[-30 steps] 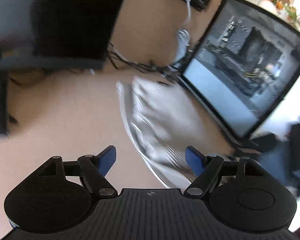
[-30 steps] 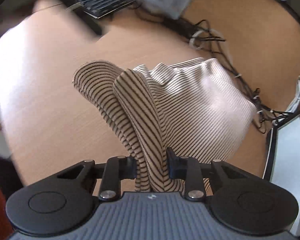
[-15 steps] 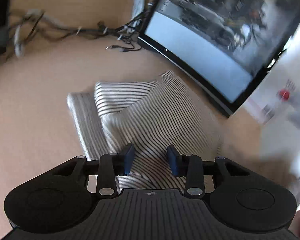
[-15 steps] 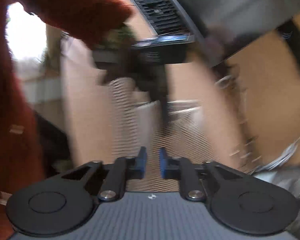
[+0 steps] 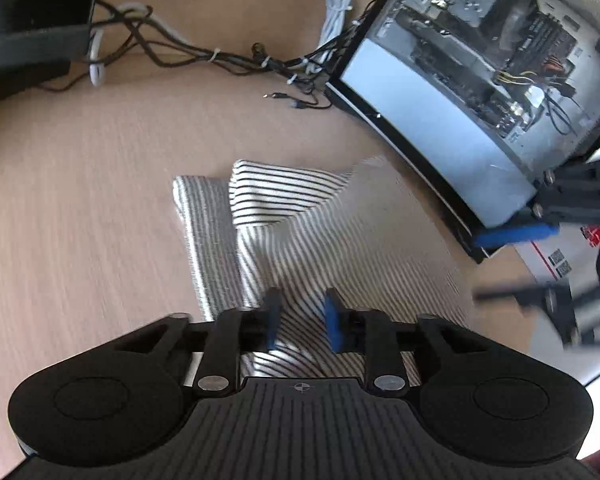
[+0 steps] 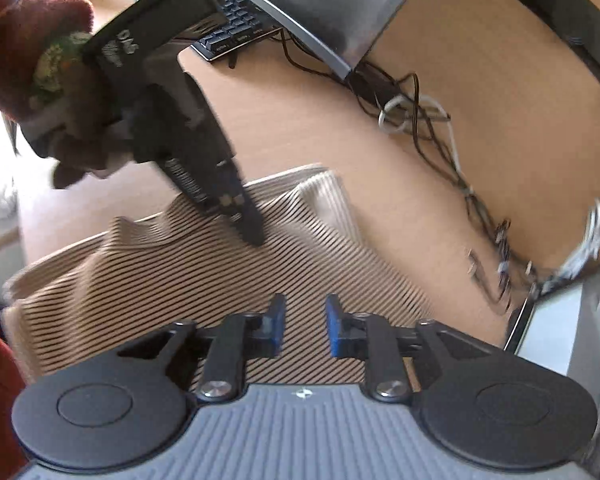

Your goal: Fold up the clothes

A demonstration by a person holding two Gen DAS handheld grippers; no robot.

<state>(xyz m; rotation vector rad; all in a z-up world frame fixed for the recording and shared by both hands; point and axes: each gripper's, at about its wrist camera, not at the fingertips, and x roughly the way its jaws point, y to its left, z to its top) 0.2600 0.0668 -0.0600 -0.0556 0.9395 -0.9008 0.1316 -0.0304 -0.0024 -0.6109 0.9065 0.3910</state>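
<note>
Bench (image 5: 80, 200): pale wood-grain top, seen from both wrist views, with computer gear around its edges.
Computer case (image 5: 480, 80): stands at the right of the left wrist view, its clear side panel showing boards and wiring inside.
Monitor (image 6: 320, 8): dark, curved, at the top of the right wrist view, with a black keyboard (image 6: 228, 36) behind it.
Striped shirt (image 5: 300, 220): lies on the bench beside the computer case, partly folded with layers overlapping; its long axis runs from the left gripper away toward the cables. In the right wrist view a ridge of cloth stands up under the left gripper.
Cables (image 5: 220, 60): black and white, tangled across the far bench.
Left gripper (image 5: 301, 320): fingers partly open, set down over the striped cloth, which shows in the gap; whether they pinch it I cannot tell.
Right gripper (image 6: 302, 326): fingers slightly apart, above the shirt's near edge, nothing between them.
Writing: white marks on the left gripper's body are too blurred to read.
Hand (image 6: 72, 128): holds the left gripper; a red sleeve (image 6: 24, 32) above it.
</note>
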